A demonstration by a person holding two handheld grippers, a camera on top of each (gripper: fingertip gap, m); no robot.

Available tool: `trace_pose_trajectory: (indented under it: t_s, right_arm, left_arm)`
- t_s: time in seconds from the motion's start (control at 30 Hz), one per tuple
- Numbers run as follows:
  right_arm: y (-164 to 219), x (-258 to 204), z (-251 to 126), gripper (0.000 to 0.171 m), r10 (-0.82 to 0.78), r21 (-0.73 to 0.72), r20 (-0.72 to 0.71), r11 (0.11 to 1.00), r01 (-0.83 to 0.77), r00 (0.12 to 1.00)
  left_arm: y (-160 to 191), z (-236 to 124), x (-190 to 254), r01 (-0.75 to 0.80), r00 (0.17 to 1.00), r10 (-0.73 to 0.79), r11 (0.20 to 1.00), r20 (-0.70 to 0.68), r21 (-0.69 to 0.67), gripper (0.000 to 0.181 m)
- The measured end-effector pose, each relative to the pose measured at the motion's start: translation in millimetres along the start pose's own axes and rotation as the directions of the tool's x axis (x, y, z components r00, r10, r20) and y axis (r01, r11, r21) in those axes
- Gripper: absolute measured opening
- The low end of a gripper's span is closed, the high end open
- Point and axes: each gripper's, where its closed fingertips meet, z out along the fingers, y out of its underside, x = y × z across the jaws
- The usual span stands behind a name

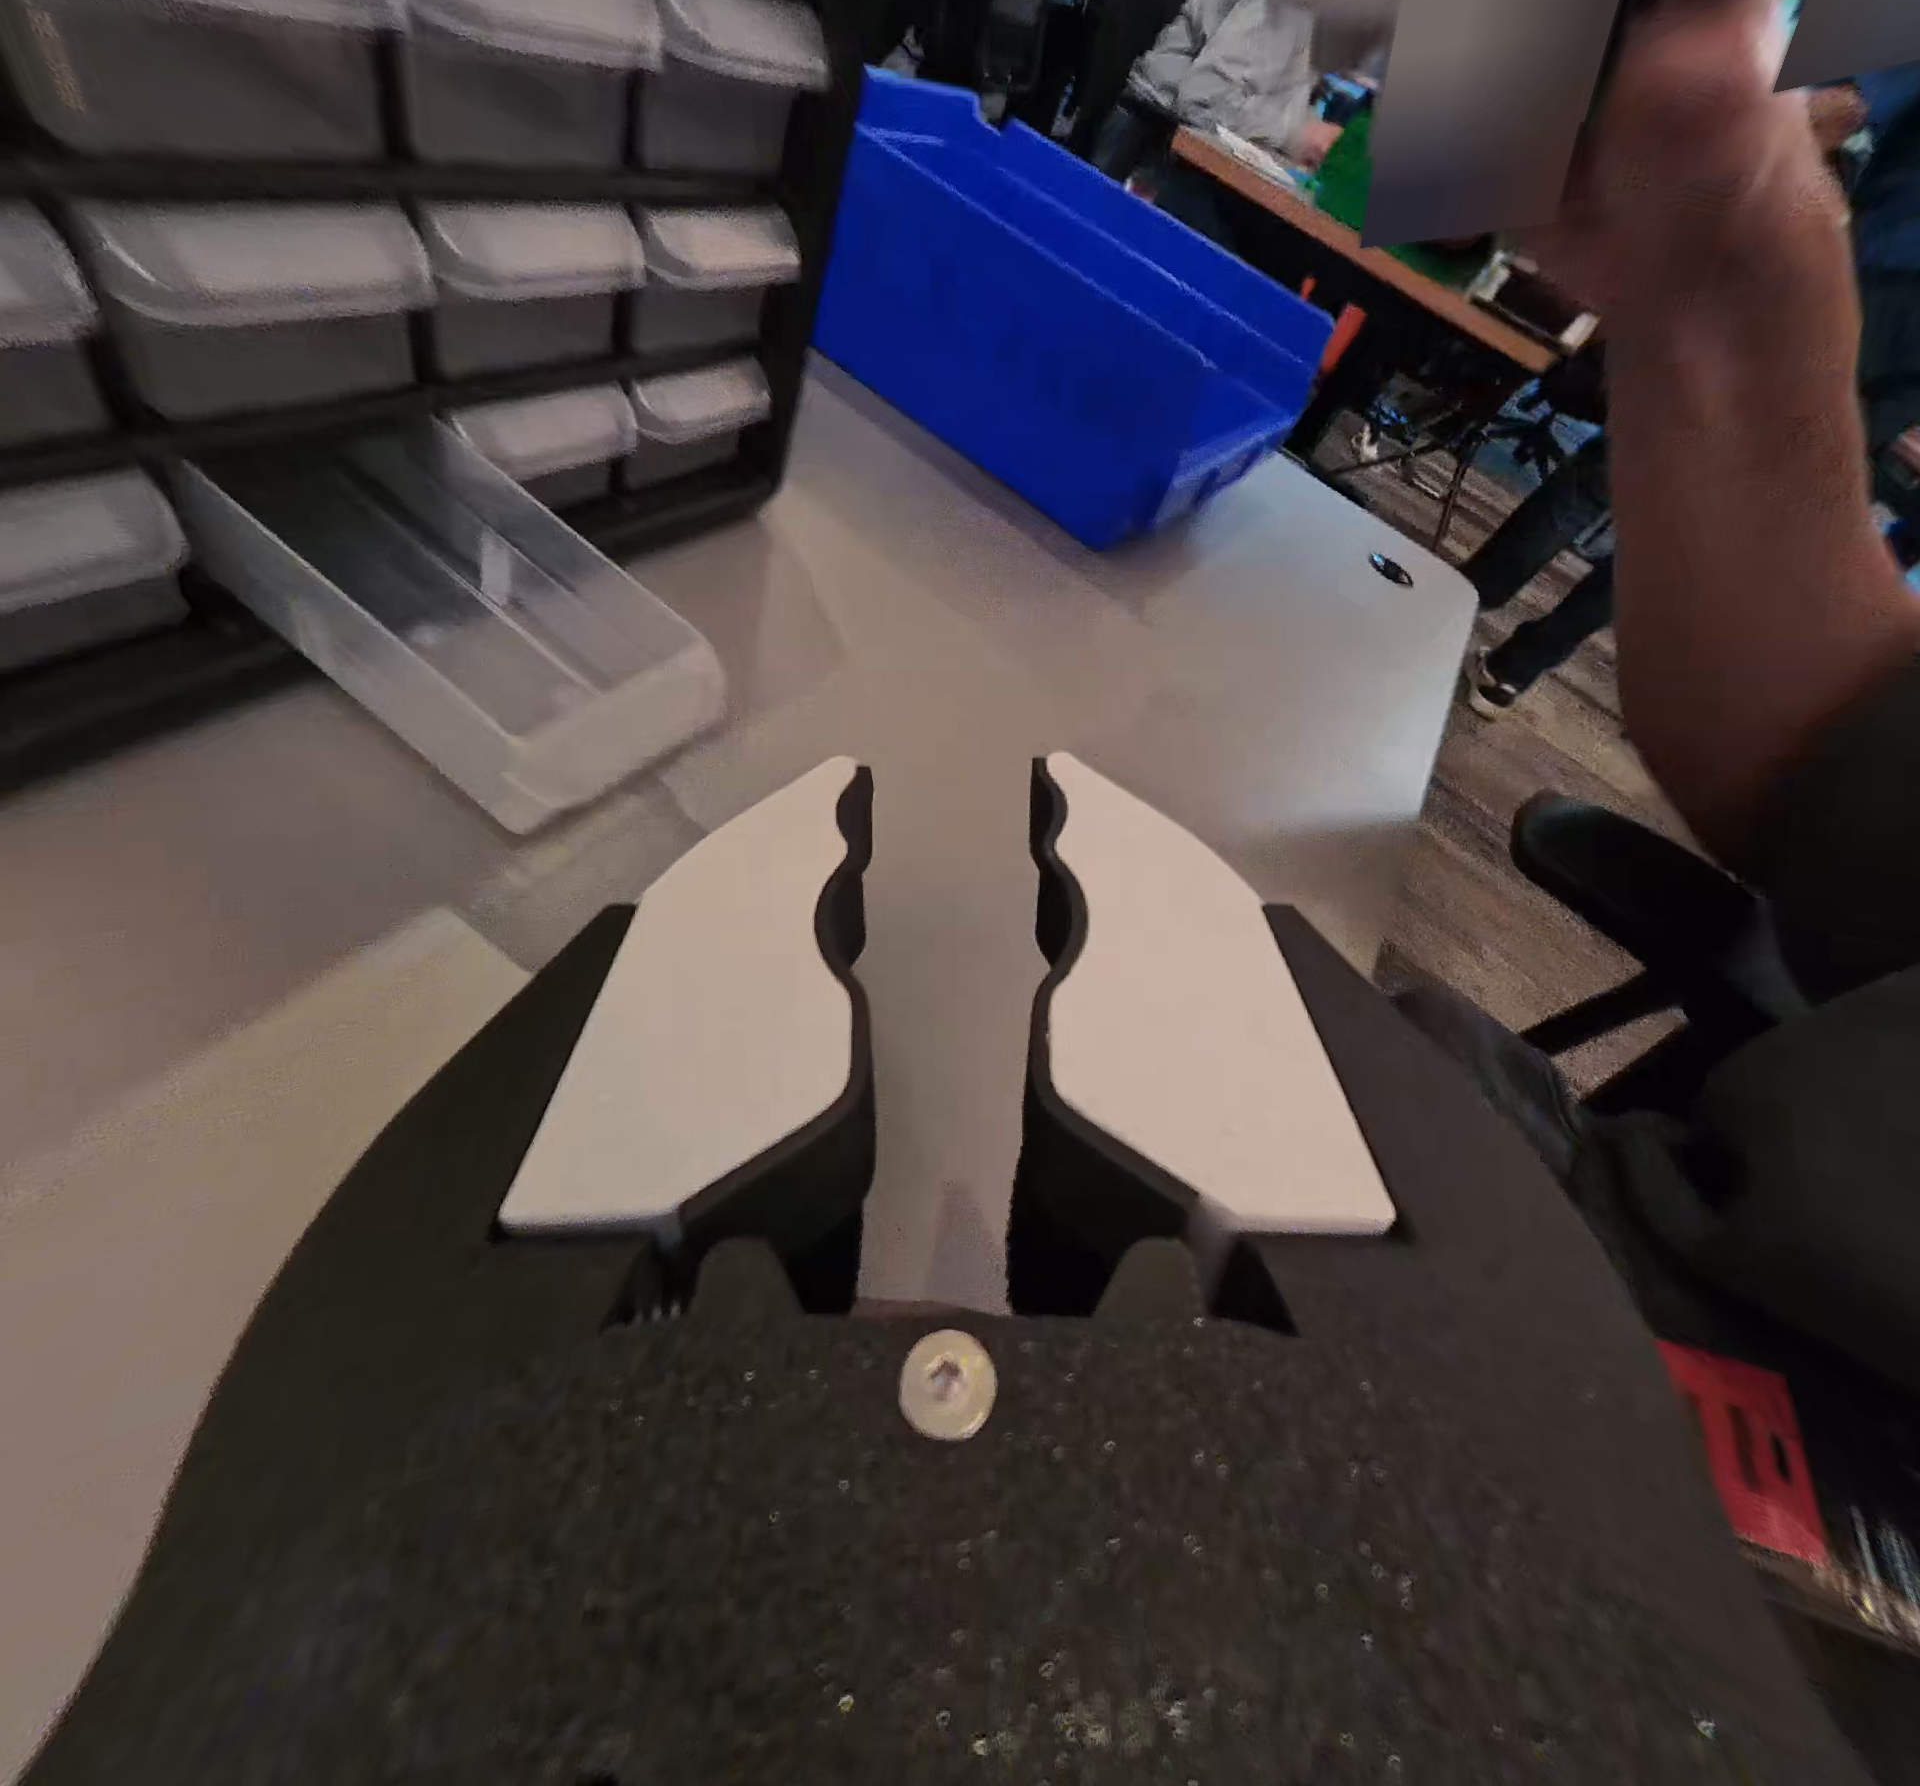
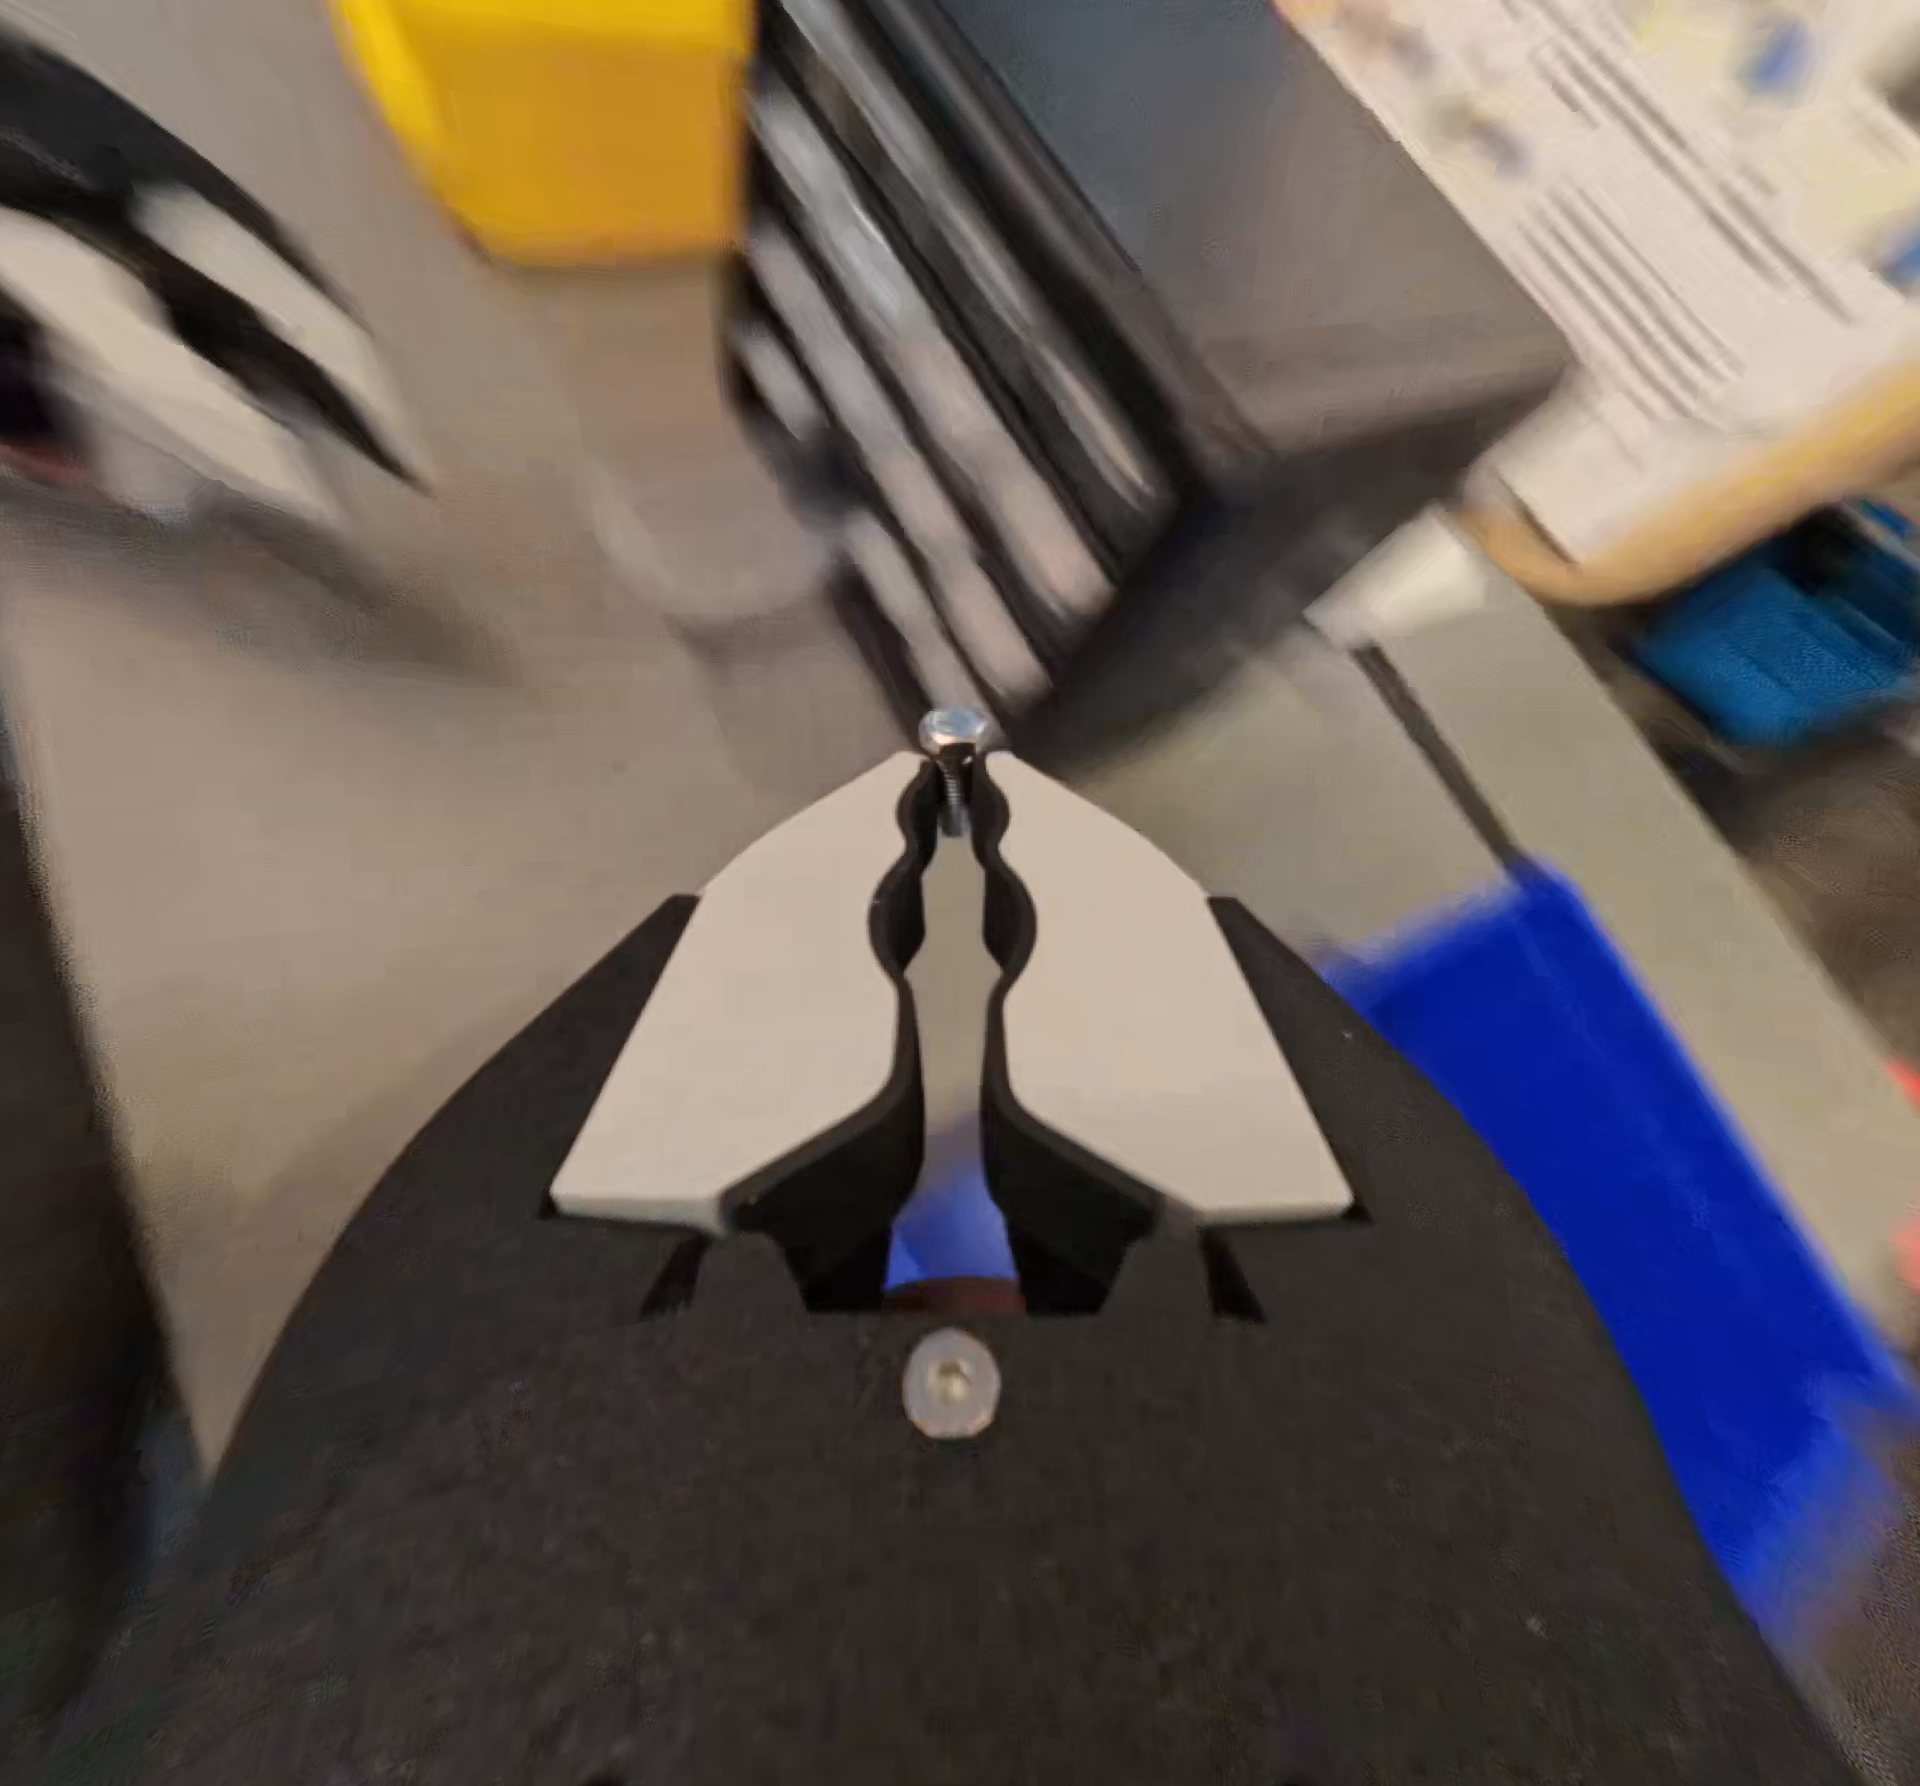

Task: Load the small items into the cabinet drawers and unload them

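To my left stands the black cabinet of clear plastic drawers (image 1: 416, 178), one clear drawer (image 1: 447, 635) pulled out and tilted down onto the pale grey tabletop (image 1: 935, 593), with a blue plastic bin (image 1: 1039, 323) just beside the cabinet. My left gripper (image 1: 951, 780) hovers over the table, fingers parted and holding nothing. My right gripper (image 2: 951, 768) pinches a small silver screw (image 2: 951, 749) at its fingertips, above the table near the cabinet's corner.
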Motion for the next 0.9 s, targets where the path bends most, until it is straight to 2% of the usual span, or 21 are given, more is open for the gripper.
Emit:
trace_pose_trajectory:
  t_s: [0.07, 0.17, 0.23, 0.3, 0.4, 0.53, 0.87, 0.9]
  right_arm:
    - [53, 54, -29, 0.005, -0.002, -0.216, -0.096, 0.976, -0.019, 0.995]
    - [135, 74, -21, 0.005, 0.039, -0.432, 0.045, 0.901, -0.016, 0.998]
    - [188, 78, -9, 0.006, 0.048, -0.602, 0.088, 0.798, 0.014, 0.995]
    - [219, 77, 1, 0.006, 0.027, -0.703, 0.137, 0.707, 0.078, 0.99]
    - [234, 87, 16, 0.006, -0.03, -0.736, 0.173, 0.66, 0.15, 0.984]
    - [249, 93, 25, 0.006, -0.014, -0.781, 0.219, 0.596, 0.184, 0.976]
    - [256, 87, 34, 0.006, 0.02, -0.807, 0.252, 0.557, 0.198, 0.968]
    - [256, 87, 33, 0.011, 0.019, -0.807, 0.251, 0.556, 0.199, 0.968]
  left_arm:
    - [12, 0, 15, -0.024, 0.999, 0.023, 0.999, -0.025, -0.035, 0.027]
    - [9, 2, 25, -0.089, 0.996, 0.088, 0.996, -0.023, -0.03, 0.027]
    - [5, 1, 30, -0.083, 0.996, 0.082, 0.996, -0.037, -0.022, 0.027]
    - [1, -3, 36, -0.057, 0.997, 0.057, 0.998, -0.054, -0.012, 0.028]
    - [-5, -10, 38, -0.063, 0.997, 0.064, 0.998, -0.033, 0.026, 0.028]
    - [1, -17, 34, -0.073, 0.997, 0.073, 0.997, 0.0, 0.018, 0.028]
    - [5, -21, 30, -0.077, 0.997, 0.077, 0.997, 0.007, 0.006, 0.028]
    - [5, -21, 31, -0.079, 0.997, 0.079, 0.997, 0.007, 0.009, 0.028]
